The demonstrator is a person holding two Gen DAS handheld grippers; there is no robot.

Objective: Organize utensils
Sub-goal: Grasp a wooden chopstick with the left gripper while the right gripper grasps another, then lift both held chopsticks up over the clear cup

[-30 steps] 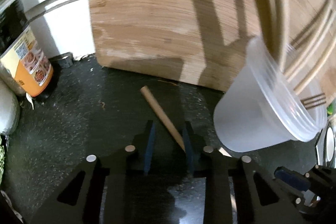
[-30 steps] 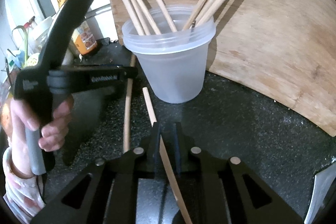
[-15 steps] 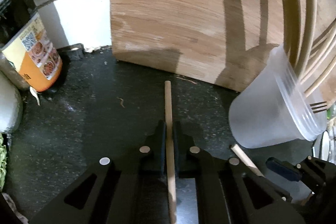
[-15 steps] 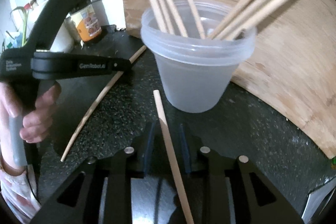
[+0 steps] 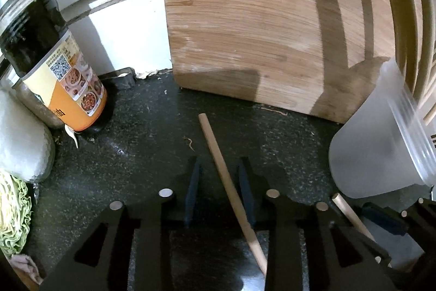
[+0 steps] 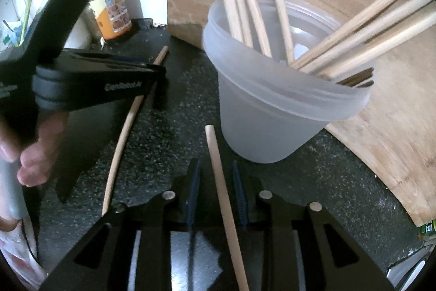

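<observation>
A frosted plastic cup [image 6: 272,127] holds several wooden chopsticks [image 6: 368,29] and stands before a leaning wooden board [image 6: 381,113]. My left gripper [image 5: 218,162] is opening. A loose chopstick [image 5: 220,176] lies slanted between its parted pads, close to the right one and not pressed. My right gripper [image 6: 215,165] hovers just short of the cup. Another chopstick [image 6: 218,171] runs between its pads with a gap on each side. The cup [image 5: 376,149] sits at the right edge of the left wrist view.
A dark speckled counter [image 5: 141,143] carries everything. An orange-labelled bottle [image 5: 68,78] and a pale cabbage [image 5: 13,209] crowd the left side. The board [image 5: 259,32] and a white wall close off the back. A hand [image 6: 35,154] holds the left tool.
The left jaws, shut on the chopstick half a second ago, have parted and the stick now lies slanted. The right gripper has come closer to the cup.
</observation>
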